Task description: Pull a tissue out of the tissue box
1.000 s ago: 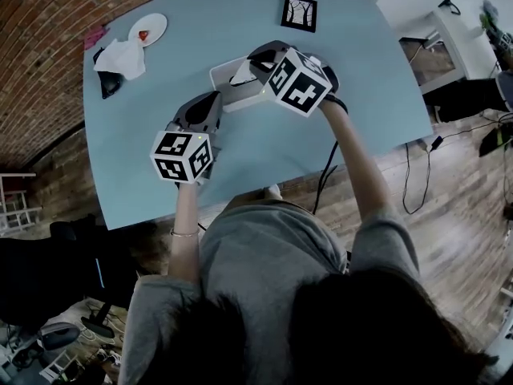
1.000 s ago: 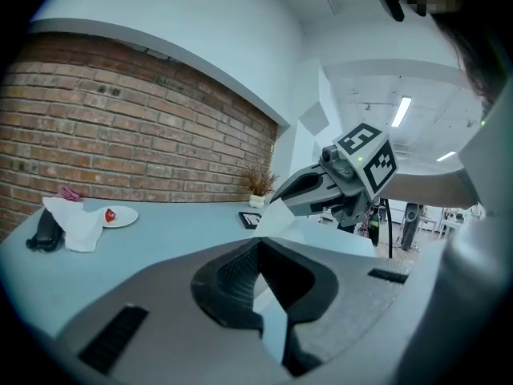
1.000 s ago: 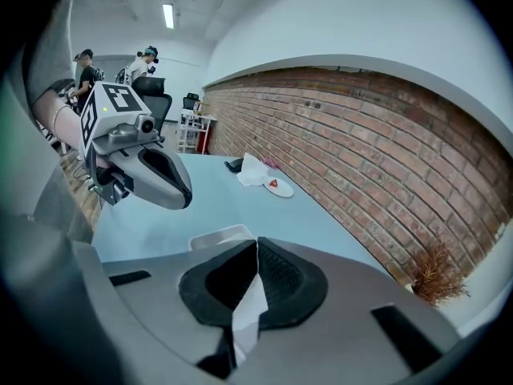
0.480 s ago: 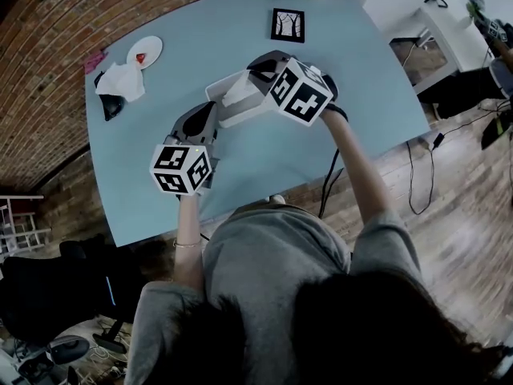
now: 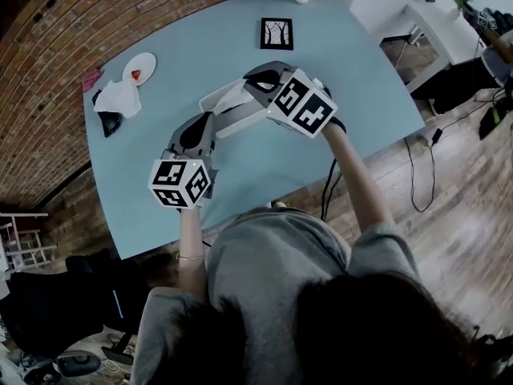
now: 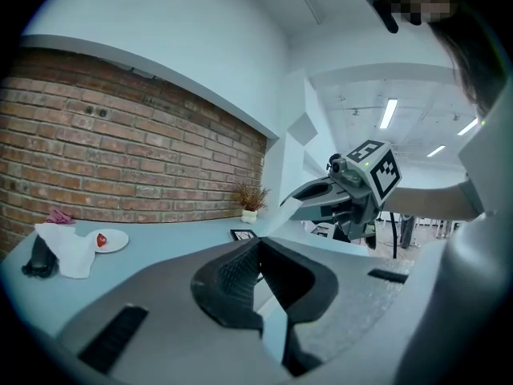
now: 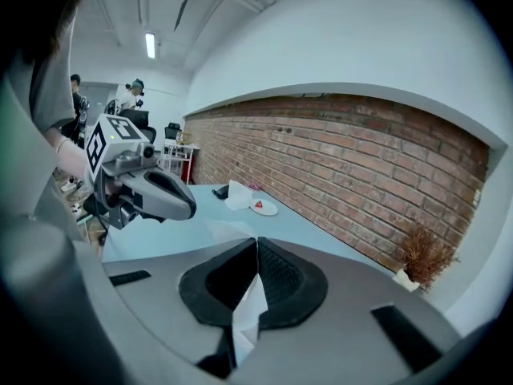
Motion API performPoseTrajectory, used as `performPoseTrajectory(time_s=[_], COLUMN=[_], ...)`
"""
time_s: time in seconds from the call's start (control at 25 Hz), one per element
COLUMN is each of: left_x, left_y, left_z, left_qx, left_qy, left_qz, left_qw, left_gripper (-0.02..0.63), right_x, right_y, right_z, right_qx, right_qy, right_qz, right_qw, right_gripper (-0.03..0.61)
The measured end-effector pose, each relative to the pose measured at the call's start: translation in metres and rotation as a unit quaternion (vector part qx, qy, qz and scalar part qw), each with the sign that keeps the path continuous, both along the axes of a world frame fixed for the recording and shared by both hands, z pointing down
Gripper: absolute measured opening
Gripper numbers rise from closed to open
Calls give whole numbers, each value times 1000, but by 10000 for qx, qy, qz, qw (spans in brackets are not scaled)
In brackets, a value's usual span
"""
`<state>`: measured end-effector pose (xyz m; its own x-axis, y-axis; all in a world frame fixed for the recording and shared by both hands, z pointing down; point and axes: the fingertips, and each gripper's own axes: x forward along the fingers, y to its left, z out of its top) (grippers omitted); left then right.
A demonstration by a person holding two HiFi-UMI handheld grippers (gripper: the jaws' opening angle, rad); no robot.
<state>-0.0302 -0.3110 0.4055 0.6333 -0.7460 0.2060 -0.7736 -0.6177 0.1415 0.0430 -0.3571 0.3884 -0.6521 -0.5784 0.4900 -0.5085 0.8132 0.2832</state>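
While the left gripper [image 5: 208,120] is clamping its shut fingers [image 6: 232,275] on the near end of the white rectangular tissue box [image 5: 212,100] on the pale blue bench [image 5: 160,70], the right gripper [image 5: 248,80] is pinching the thin white tissue [image 7: 248,315] tight above the far end.

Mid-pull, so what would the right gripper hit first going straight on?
For the right gripper the way looks free over the table; first in line is likely the white plate, though it may pass above it. The left gripper sits aside.
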Motion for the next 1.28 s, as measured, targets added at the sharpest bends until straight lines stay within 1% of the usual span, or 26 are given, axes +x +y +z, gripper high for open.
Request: performPoseTrajectory(time_s=[0.08,0.44,0.64,0.84,1.0,1.28], left_x=[2,6,5,8,15,21], left_y=[1,19,29,41,49,60], left_z=[-2,-16,-27,-29,-28,-28], left_qx=[6,159,331,474,494,584], left_qy=[-21,11,70,101,113,101], left_qz=[15,61,37,25,40,8], left_qw=[10000,9999,9994,9988,9987,9982], left_gripper=[3,3,3,3,3,3], right_x=[2,12,17,21,24,25], right_y=[4,24,39,55,66,81], right_z=[-8,-19,-25,-29,-29,-24], right_qx=[14,76,74,34,29,45], right_qy=[-222,-783,-1470,-1966,-2136,-2229], right_qz=[35,275,458,539,555,544], right_qw=[9997,9965,9880,9790,9753,9733], right_gripper=[2,2,2,2,2,2])
